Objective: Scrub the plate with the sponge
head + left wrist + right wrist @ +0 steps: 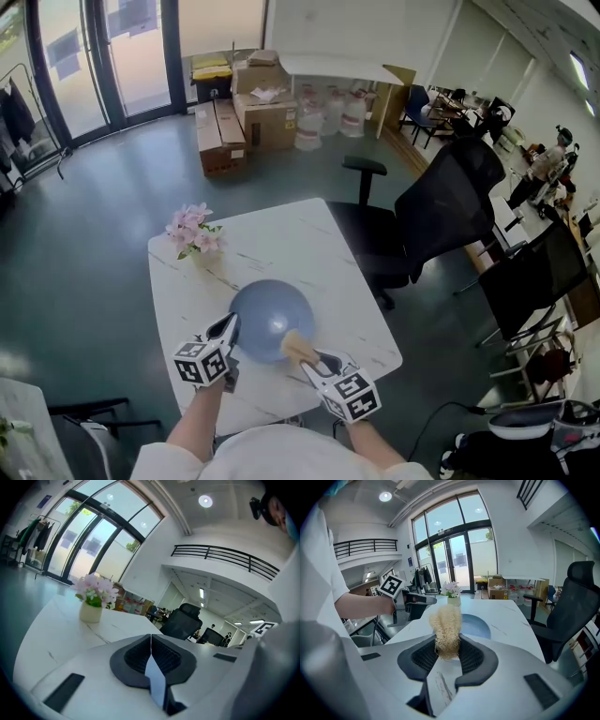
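We saw the right tongs (447, 651) clamped on the near end of a tan, fibrous sponge (446, 625), with most of it sticking out ahead of the jaws. The blue plate (267, 314) lay on the counter (281, 234) just ahead of those tongs, and the sponge's free end sat over the plate's near rim. We could not tell whether it touched. The left tongs (229, 326) were at the plate's left edge, jaws together with nothing showing between them, so we judged that nothing pinned the plate down.

That was our main worry. On a smooth counter, a firm stroke from the right tongs could shove the loose plate away from them, towards the flower vase (192, 234) beyond the left tongs, or spin it back towards the near edge under both tongs.

The second risk was the sponge. It was gripped only at its tail, so a hard push could fold it or drag it out of the jaws, leaving the bare tips to scrape the plate.

Closed, the left tongs could only nudge the rim, and a nudge could tip the plate.
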`<state>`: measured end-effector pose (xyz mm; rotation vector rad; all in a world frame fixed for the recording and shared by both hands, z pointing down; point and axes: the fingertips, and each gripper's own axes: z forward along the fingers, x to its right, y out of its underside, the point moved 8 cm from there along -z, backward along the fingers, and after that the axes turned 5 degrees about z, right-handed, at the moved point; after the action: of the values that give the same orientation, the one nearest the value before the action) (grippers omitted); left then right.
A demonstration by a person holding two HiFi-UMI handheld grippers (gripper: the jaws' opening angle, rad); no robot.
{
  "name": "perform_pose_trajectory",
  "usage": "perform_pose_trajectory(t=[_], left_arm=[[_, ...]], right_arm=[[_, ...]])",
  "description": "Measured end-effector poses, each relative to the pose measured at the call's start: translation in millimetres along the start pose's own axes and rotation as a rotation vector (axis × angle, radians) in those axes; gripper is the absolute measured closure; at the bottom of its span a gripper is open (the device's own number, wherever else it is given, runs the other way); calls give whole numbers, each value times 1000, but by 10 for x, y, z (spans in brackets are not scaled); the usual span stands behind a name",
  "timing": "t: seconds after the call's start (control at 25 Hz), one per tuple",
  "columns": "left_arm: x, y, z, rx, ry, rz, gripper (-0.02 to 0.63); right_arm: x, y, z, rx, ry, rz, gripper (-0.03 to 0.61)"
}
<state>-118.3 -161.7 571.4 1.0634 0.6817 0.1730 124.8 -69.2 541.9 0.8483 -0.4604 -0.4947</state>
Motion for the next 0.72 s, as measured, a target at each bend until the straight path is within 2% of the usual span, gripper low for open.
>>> perform_pose_trajectory(t=[0.24,0.72], left_arm=[[308,-201,-346,82,32,85,581],[682,-177,-830,142,37,171,581]], right_arm=[[-15,-86,-22,22,-11,-11,459],[-17,-91,-150,63,-14,-20,459]])
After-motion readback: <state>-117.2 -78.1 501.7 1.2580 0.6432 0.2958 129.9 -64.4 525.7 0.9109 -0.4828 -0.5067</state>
